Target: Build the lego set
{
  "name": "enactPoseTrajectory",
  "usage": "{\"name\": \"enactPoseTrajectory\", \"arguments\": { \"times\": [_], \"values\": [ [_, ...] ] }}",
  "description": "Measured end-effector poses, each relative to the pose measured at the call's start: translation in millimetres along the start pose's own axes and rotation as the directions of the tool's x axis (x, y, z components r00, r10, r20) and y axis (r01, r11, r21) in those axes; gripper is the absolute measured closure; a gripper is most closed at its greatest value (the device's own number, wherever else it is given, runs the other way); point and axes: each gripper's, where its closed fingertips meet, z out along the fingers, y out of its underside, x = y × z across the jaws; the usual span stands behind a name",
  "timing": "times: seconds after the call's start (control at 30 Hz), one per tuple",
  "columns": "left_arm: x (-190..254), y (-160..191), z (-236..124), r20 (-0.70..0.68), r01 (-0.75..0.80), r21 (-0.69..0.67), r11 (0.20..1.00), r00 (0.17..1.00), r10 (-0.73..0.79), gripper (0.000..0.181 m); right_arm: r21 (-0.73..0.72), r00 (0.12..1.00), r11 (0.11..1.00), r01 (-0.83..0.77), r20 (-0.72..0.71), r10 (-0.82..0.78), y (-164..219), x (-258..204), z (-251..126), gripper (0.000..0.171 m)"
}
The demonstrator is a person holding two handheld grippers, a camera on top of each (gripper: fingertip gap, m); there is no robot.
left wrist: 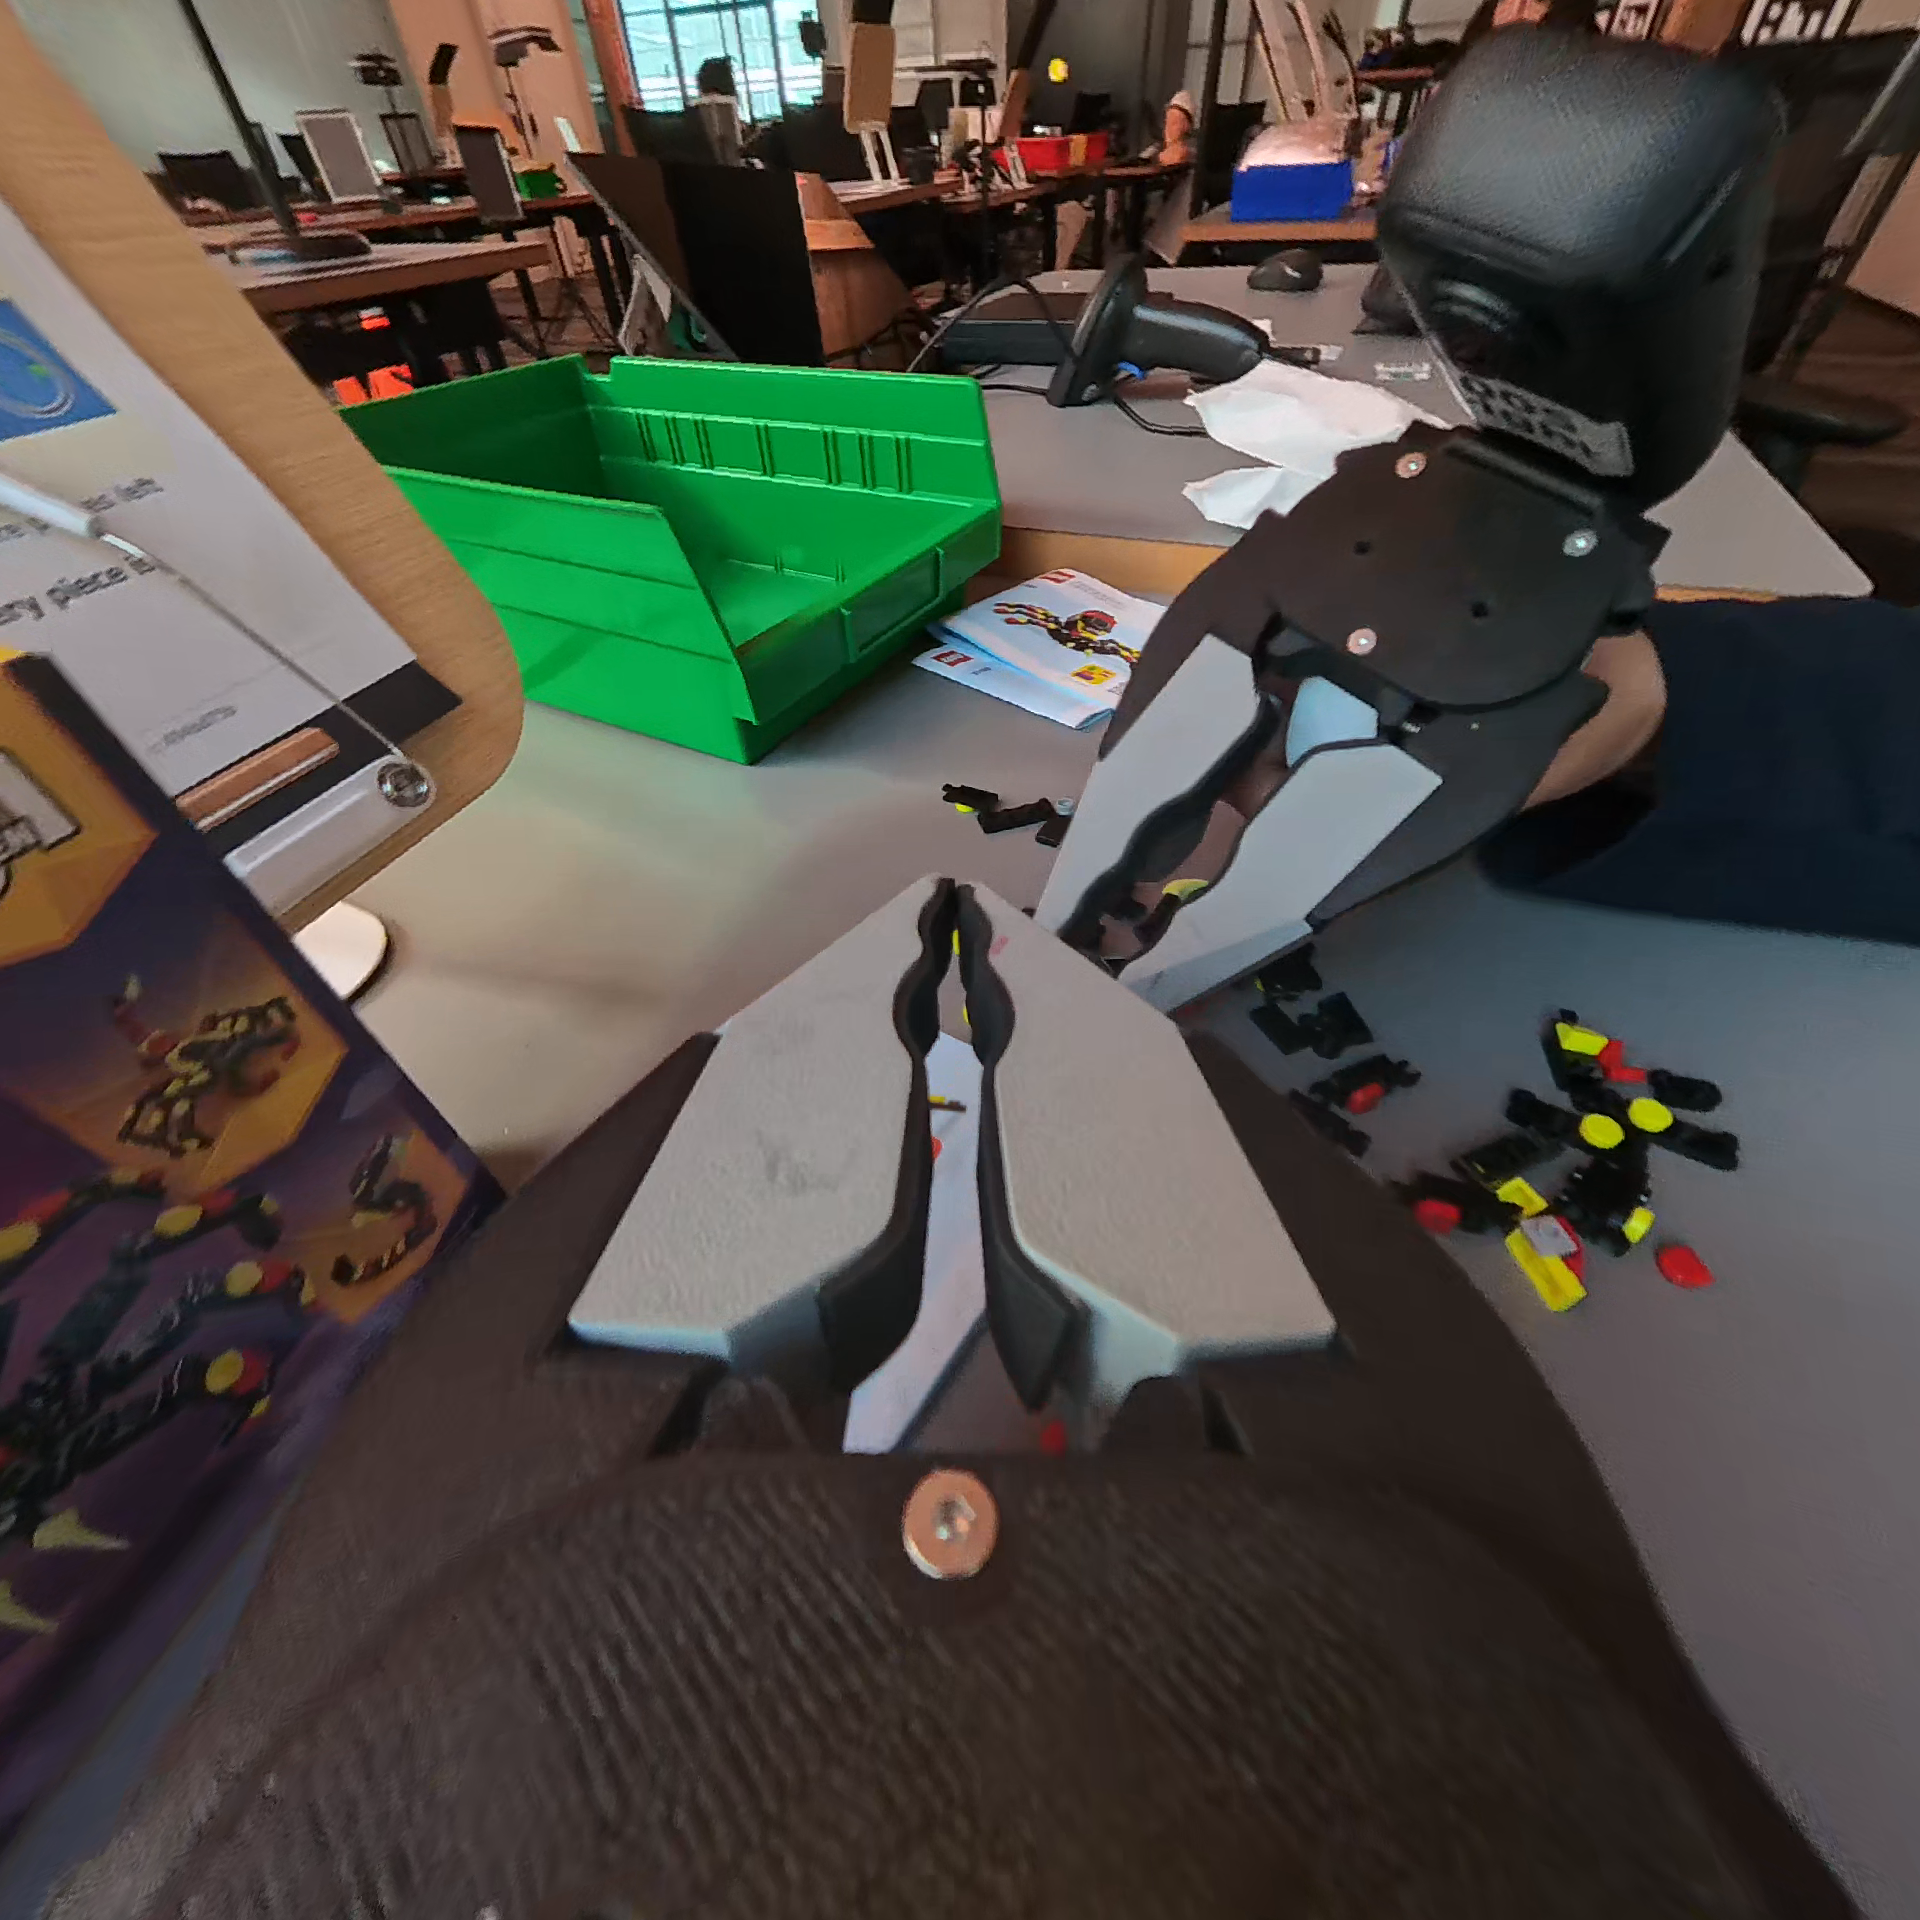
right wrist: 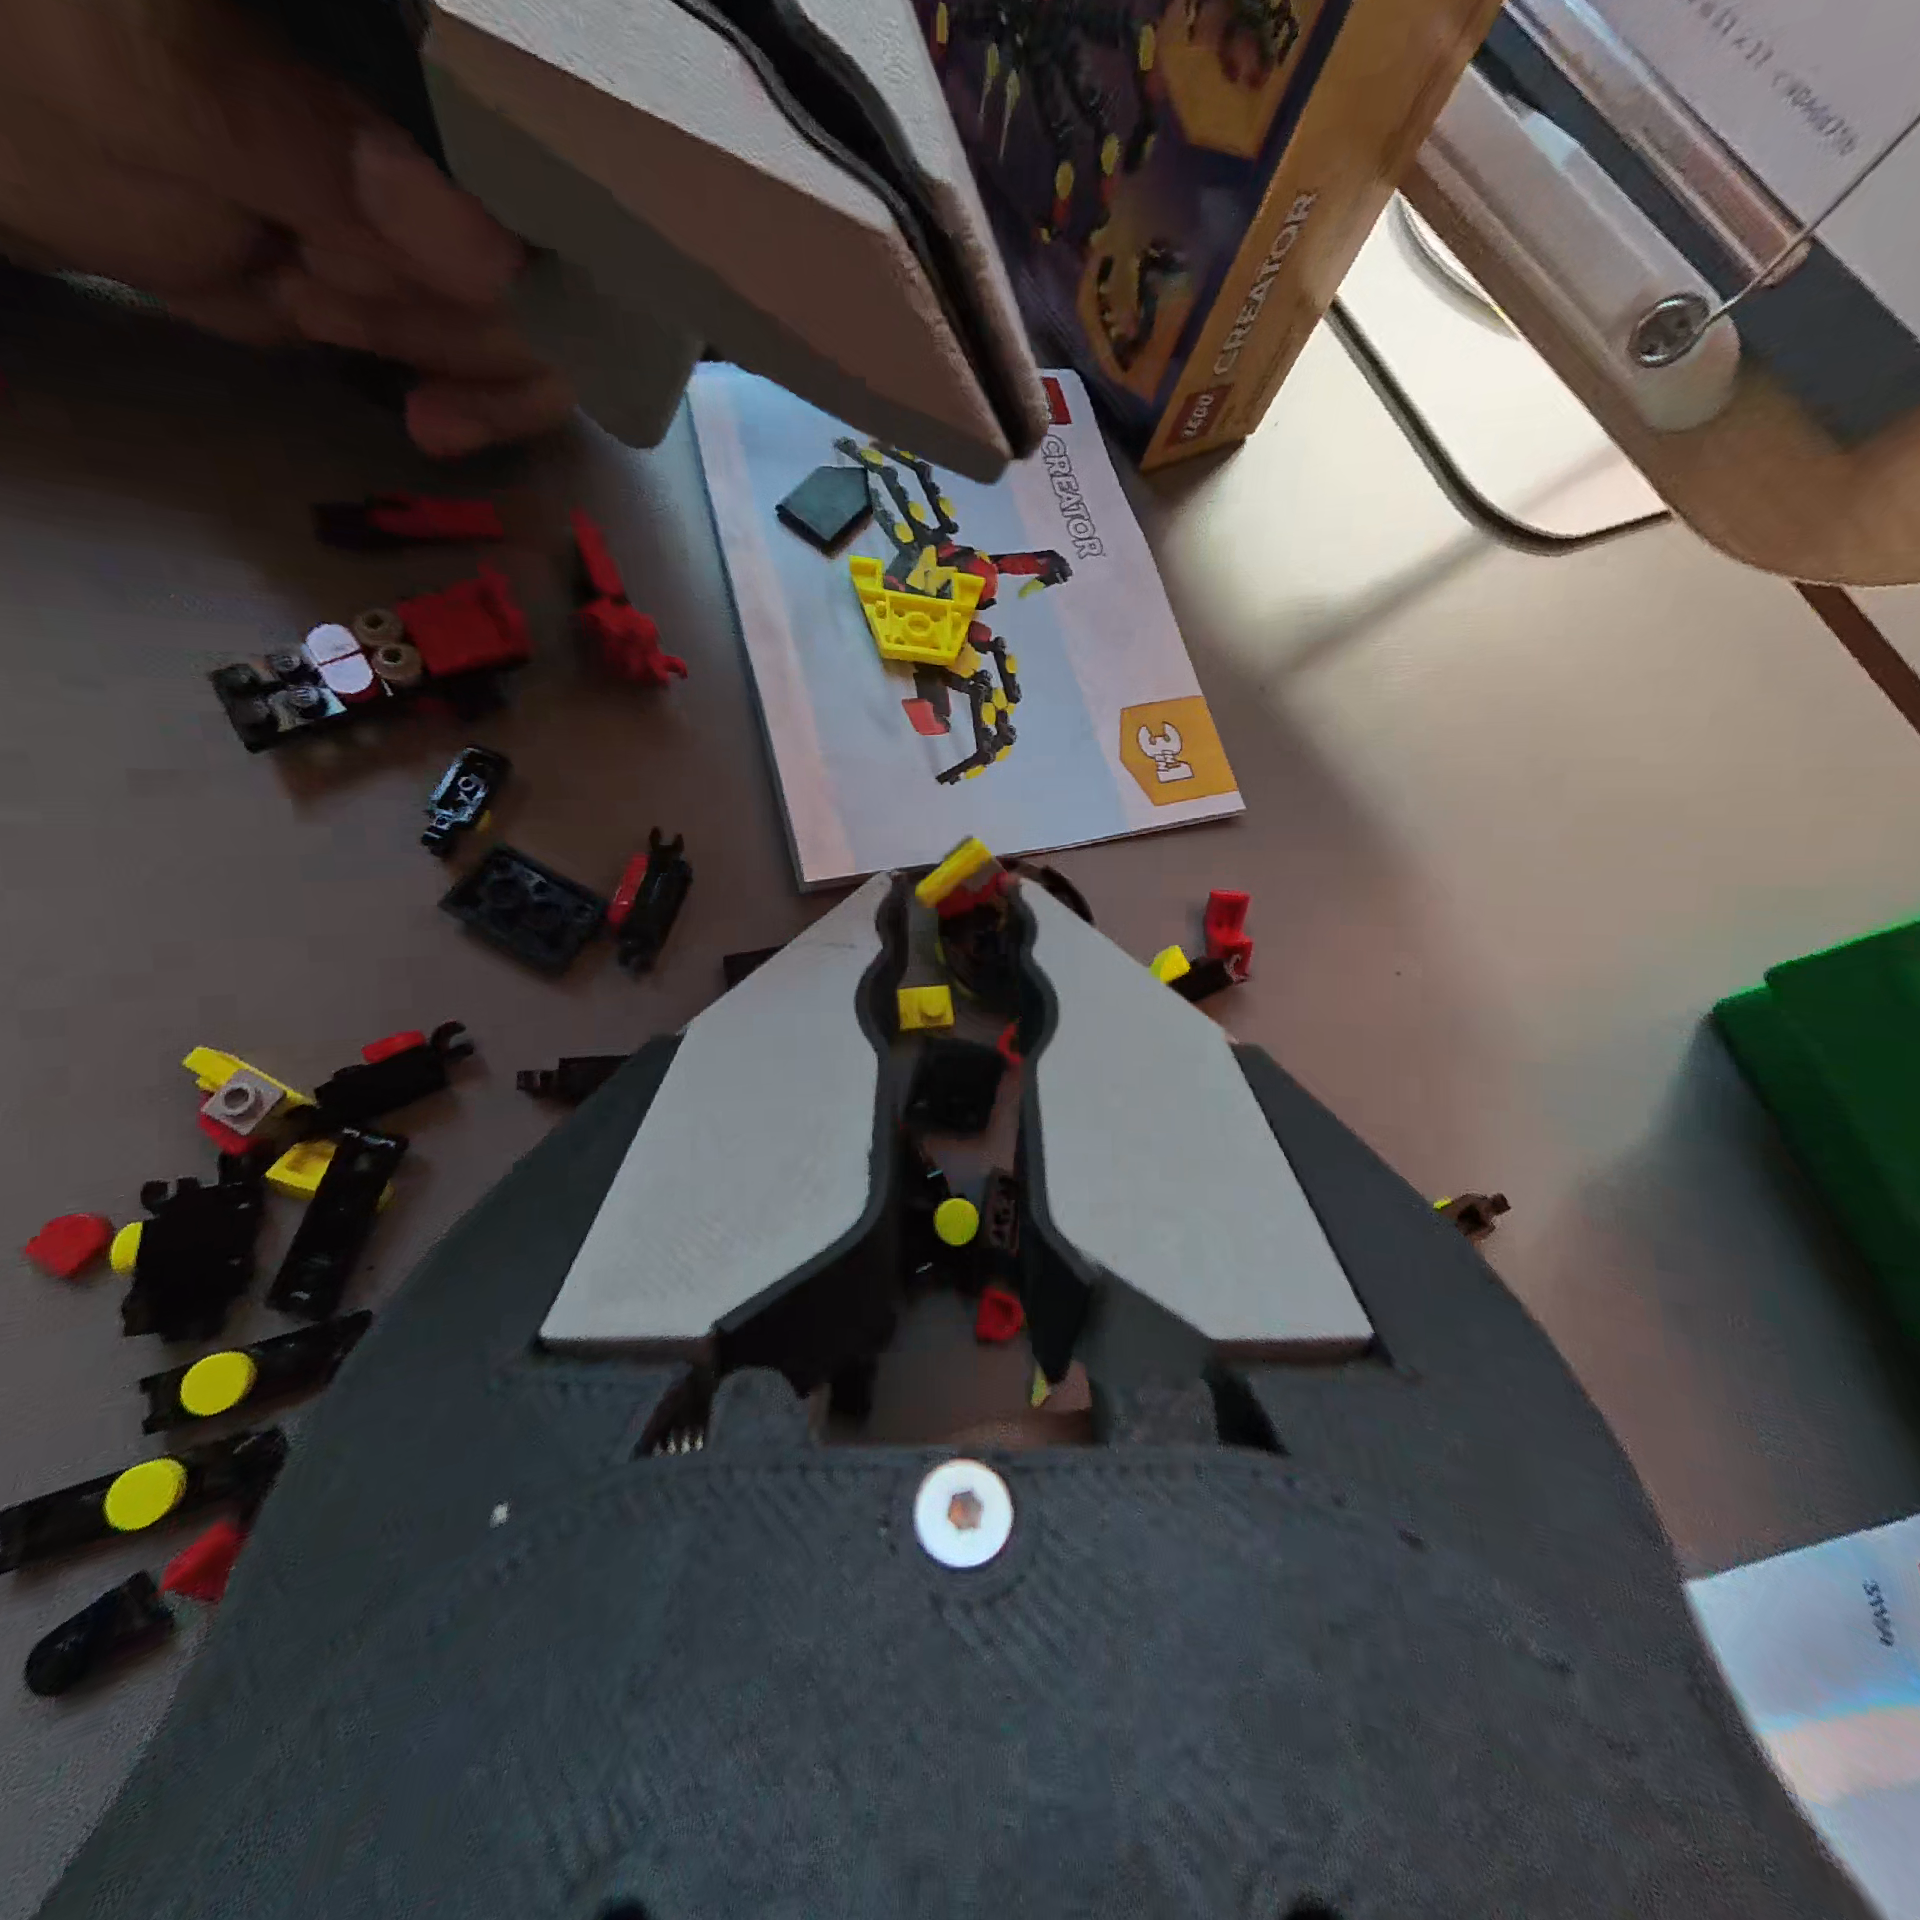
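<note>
Centrally in the right wrist view, the right gripper point(right wrist: 961, 894) has its fingers clamped on a small yellow, red and black lego assembly point(right wrist: 961, 883) at their tips, just below the instruction booklet point(right wrist: 1091, 665) on which a yellow lego piece point(right wrist: 914, 618) lies. Loose lego pieces point(right wrist: 239, 1226) scatter over the grey surface point(right wrist: 1455, 935) at lower left. Upper centre, the left gripper point(right wrist: 1023, 442) hangs with fingers together, empty, near the lego box point(right wrist: 1236, 260); a green bin point(left wrist: 727, 540) sits beyond.
</note>
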Motion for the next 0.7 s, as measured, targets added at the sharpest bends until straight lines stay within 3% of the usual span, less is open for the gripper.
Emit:
{"name": "enactPoseTrajectory", "arguments": {
  "times": [0.03,0.2,0.27,0.37,0.53,0.7],
  "values": [
    [1.9,0.2,1.9,-0.011,-0.023,-0.003,1.000,1.000,0.023,0.181,-0.001,1.000,1.000,-0.007,0.011,0.007,-0.2,-0.5,-0.4,0.156],
    [2.4,-0.4,2.5,-0.039,-0.007,0.001,1.000,0.999,0.007,0.181,0.042,0.991,0.997,-0.068,0.115,0.062,-7.6,-7.0,-12.2,0.151],
    [1.7,-1.4,1.7,-0.033,-0.007,0.008,1.000,0.999,0.007,0.181,0.057,0.983,0.996,-0.066,0.175,0.055,-10.3,-16.3,-20.1,0.140],
    [2.8,0.6,3.2,-0.039,-0.010,-0.007,1.000,0.999,0.010,0.181,0.066,0.965,0.997,-0.028,0.263,0.010,-8.9,-32.8,-35.6,0.141],
    [-0.2,0.0,2.7,-0.047,0.029,-0.004,1.000,0.998,-0.029,0.181,0.113,0.962,0.990,-0.089,0.268,0.056,3.4,-43.8,-69.7,0.143],
    [0.7,3.4,5.5,-0.052,0.030,-0.032,0.999,0.998,-0.032,0.181,0.055,0.973,0.990,-0.127,0.199,0.113,44.6,-68.8,-98.9,0.144]
  ]
}}
